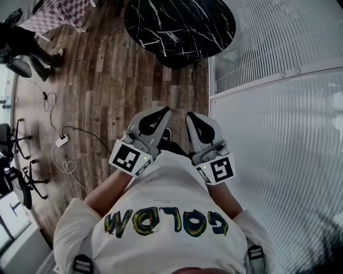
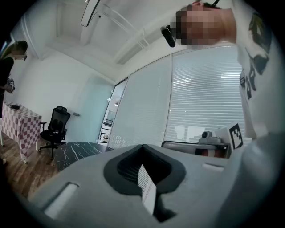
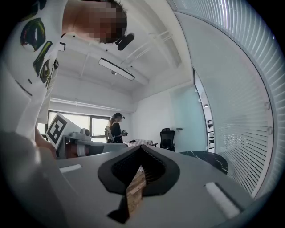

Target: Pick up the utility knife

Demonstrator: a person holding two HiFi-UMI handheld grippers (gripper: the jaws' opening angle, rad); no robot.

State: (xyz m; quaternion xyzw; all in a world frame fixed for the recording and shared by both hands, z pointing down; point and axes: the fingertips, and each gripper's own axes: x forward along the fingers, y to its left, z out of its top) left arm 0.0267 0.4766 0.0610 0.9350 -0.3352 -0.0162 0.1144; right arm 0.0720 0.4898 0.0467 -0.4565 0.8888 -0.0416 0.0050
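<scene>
Lying on the far round worktop (image 1: 209, 24), the utility knife (image 1: 172, 37) shows only as a small, slim grey sliver, too small to make out in detail. That worktop is glossy black stone streaked with thin white veins. It stands well apart from both grippers, with a stretch of brown wooden plank floor (image 1: 107, 80) between.

Near the person's body, the left gripper (image 1: 162, 112) and the right gripper (image 1: 191, 116) are held side by side, level, pointing toward the worktop. Each is a smooth matt grey shell, rounded like a loop, with black ribbed pads lining a diamond-shaped hollow. Both have their jaws brought together, only a thin slit between the pads, and nothing is clamped in either. A white cube with a black square marker sits at the near end of each gripper: one on the left (image 1: 128, 158), one on the right (image 1: 217, 170).

A white ribbed partition (image 1: 278, 118) with fine slats fills the right side, close beside the right gripper. On the left, a white power strip (image 1: 61, 141) lies on the floor among thin trailing cables, with black office chairs (image 1: 21, 182) beyond it at the left edge. A checkered cloth (image 1: 53, 16) covers a table at the far left, and another person in dark clothes (image 1: 27, 43) stands next to it. The wearer's white shirt (image 1: 166, 198), printed with dark letters, fills the near edge.
</scene>
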